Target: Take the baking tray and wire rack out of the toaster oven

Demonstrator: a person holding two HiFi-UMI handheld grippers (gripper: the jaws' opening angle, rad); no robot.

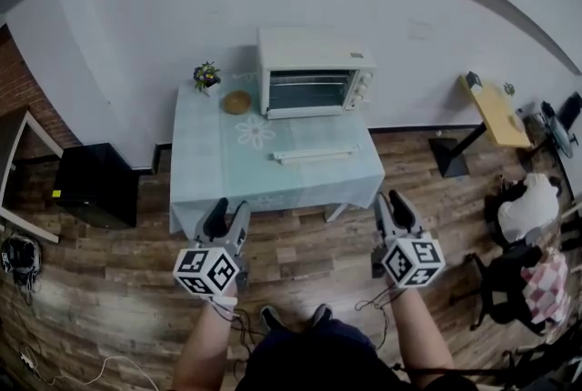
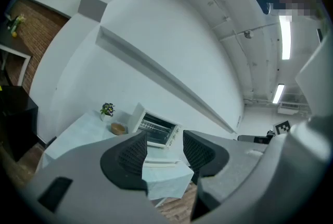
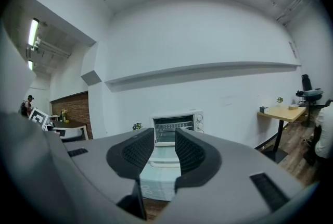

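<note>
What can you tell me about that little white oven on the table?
The oven is a white, boxy toaster oven that looks like painted metal. It stands upright at the back of the cloth-covered table, close to the wall. Its dark front faces the person, and a wire rack shows inside. Knobs run down its right side. Only the table touches it.

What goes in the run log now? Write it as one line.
left gripper: open, empty | right gripper: open, empty | toaster oven: on table, untouched
</note>
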